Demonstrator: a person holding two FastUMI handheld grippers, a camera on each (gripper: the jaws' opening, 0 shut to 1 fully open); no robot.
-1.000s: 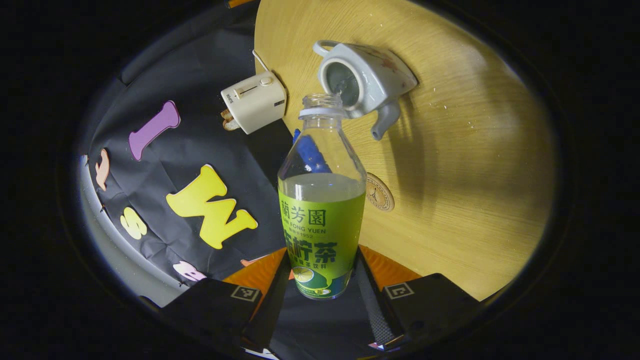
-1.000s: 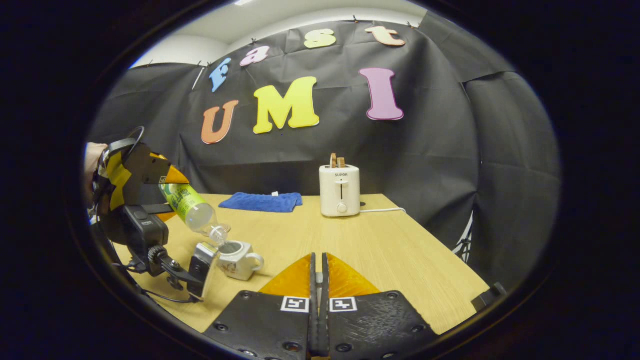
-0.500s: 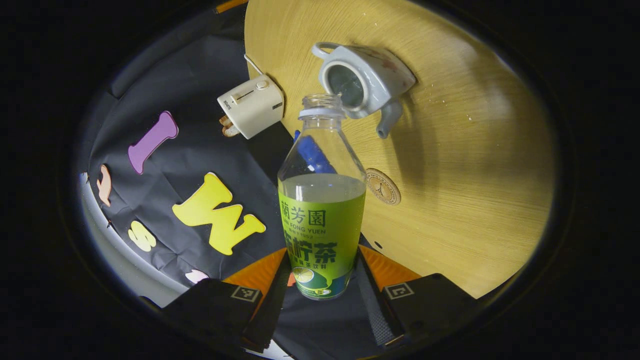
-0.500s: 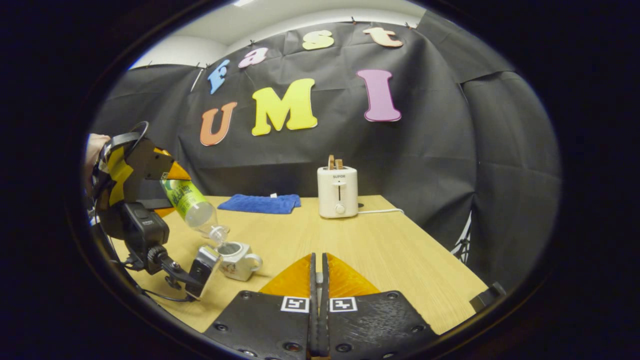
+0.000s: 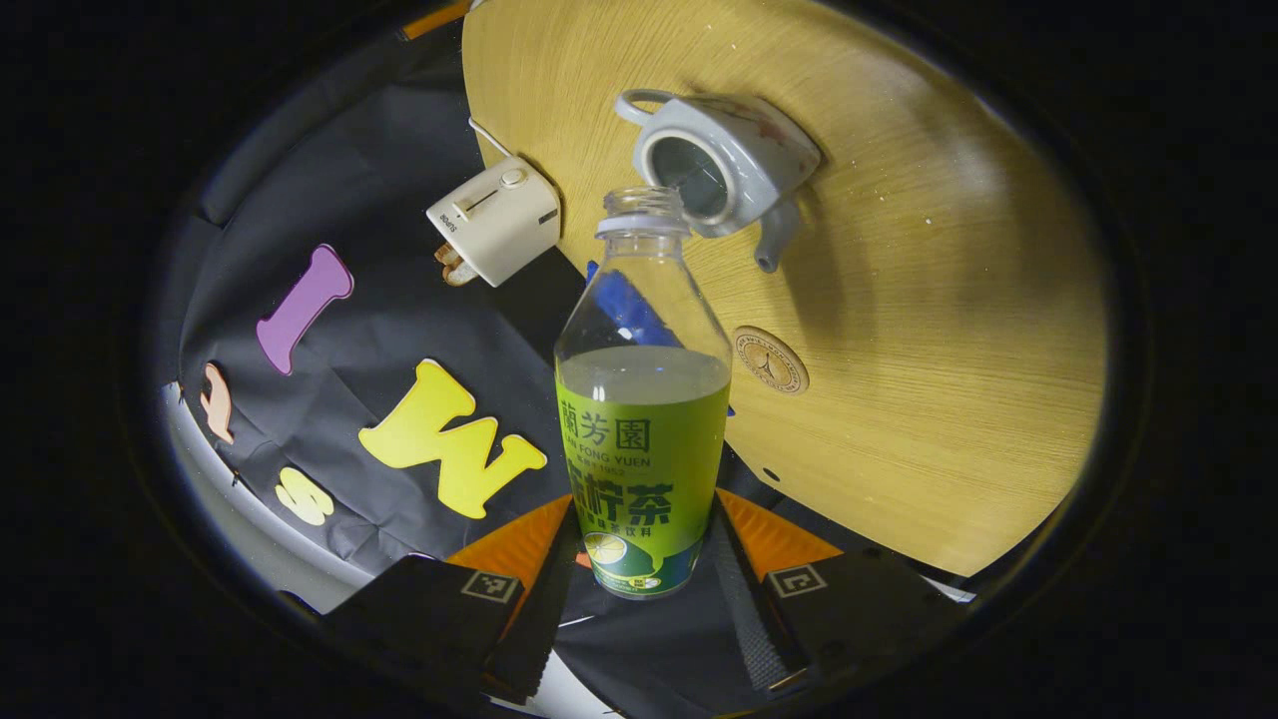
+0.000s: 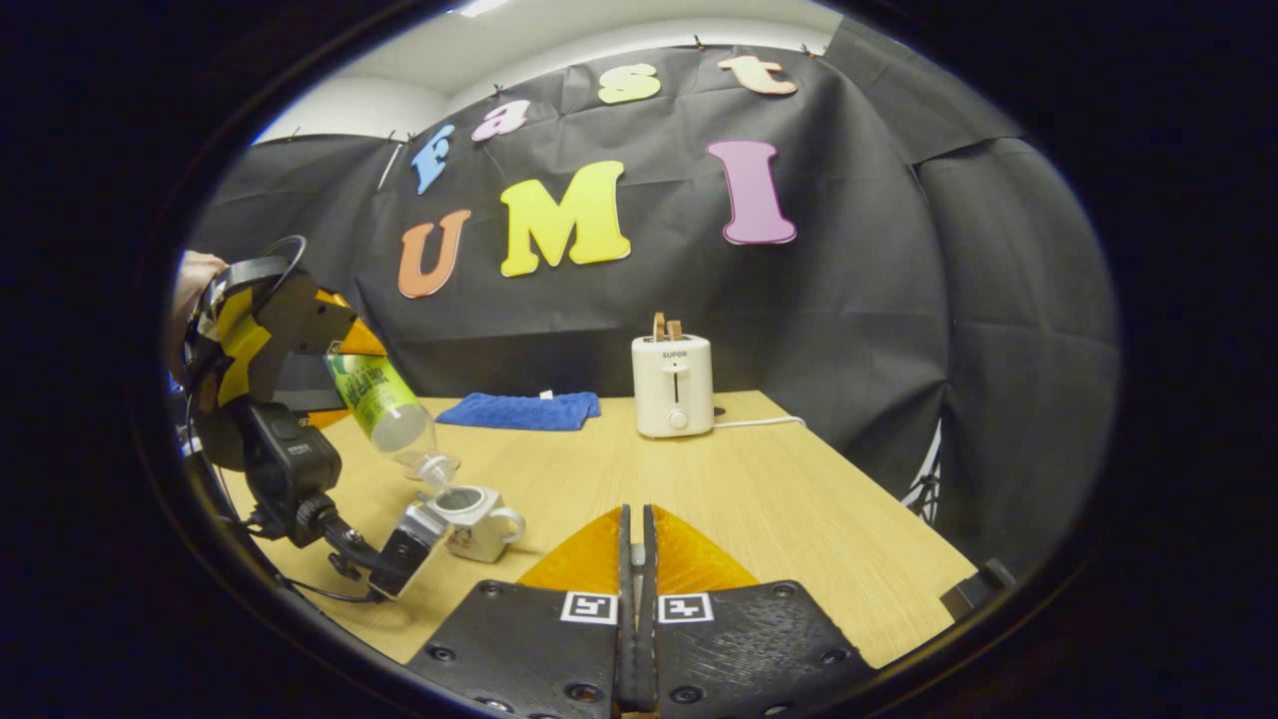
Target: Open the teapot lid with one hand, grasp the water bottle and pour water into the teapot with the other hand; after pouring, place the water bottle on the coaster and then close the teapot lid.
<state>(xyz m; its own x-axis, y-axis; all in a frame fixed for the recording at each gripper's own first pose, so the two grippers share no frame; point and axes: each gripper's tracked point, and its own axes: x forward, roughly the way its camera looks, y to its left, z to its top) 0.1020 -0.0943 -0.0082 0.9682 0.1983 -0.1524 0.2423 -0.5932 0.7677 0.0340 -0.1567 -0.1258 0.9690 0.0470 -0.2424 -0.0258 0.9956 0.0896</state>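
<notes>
- Two fingers of the left gripper (image 5: 639,584) press on the lower part of the water bottle (image 5: 642,419), one on each side of its green label, so the bottle is clamped between them.
- In the right gripper view the left gripper (image 6: 300,374) and the hand (image 6: 190,290) holding it are at the far left, with the bottle (image 6: 389,409) tilted neck-down over the table (image 6: 779,499).
- The bottle has no cap; clear liquid fills it up to about the top edge of the label in the left gripper view, and the neck above that looks empty.
- Its open mouth sits just above and beside the teapot's (image 5: 724,165) open top; I cannot tell whether liquid is running out.
- The teapot (image 6: 477,519) stands upright on the table without its lid, handle pointing toward the toaster (image 6: 675,384); its inside is dark, and whether there is water in it cannot be made out.
- A round coaster (image 5: 771,359) lies flat on the table near the teapot's spout, apart from it, with nothing on it.
- The right gripper (image 6: 636,559) is low over the table's near edge, its fingers closed together; a thin object seems to sit in the slit between them, but I cannot tell what it is.
- A blue cloth (image 6: 521,409) lies at the back of the table beside the toaster, which has slices sticking out of its top.
</notes>
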